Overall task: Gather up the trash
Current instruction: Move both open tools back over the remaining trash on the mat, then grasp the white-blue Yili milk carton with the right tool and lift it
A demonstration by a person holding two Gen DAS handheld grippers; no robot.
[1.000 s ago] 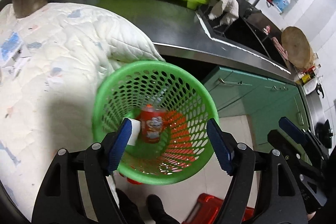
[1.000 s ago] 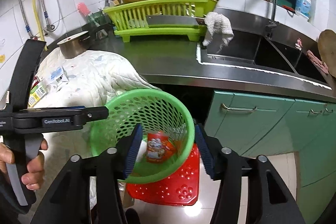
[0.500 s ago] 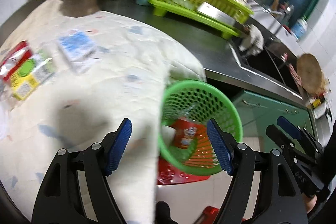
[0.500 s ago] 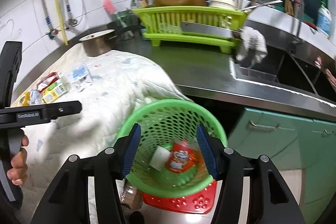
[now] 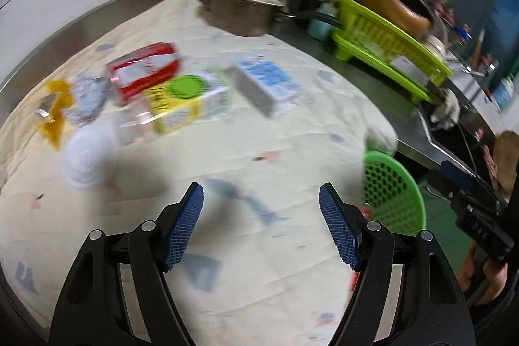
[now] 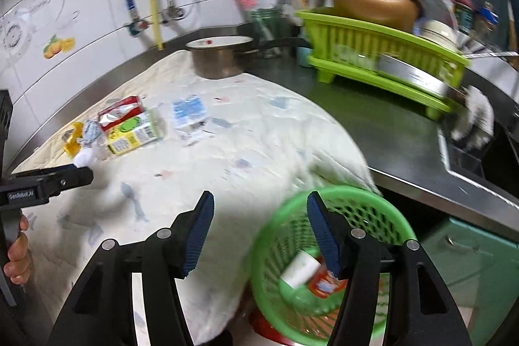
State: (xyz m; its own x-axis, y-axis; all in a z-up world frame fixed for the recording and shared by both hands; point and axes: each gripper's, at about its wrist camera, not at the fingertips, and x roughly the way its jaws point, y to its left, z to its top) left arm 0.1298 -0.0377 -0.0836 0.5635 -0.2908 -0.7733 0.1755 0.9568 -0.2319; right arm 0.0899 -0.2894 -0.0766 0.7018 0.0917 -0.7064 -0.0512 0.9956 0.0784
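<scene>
Compared with a second earlier, the perforated green plastic basket [image 6: 327, 261] is displaced from frame centre to the lower right of both views, with two items seen inside it: a white cup [image 6: 300, 269] and a red packet [image 6: 326, 282]. The remaining trash is now seen at upper left on the quilted cream cloth [image 5: 259, 171]: a red carton [image 5: 144, 72], a yellow-green carton [image 5: 188, 104], a blue-white carton [image 5: 266, 86], a yellow wrapper [image 5: 53, 106], crumpled foil [image 5: 87, 101] and a round white lid [image 5: 87, 162]. The left gripper [image 5: 261, 209] and the right gripper [image 6: 261, 213] are each held with ribbed blue pads [image 5: 185, 231] spread apart, nothing clamped.
</scene>
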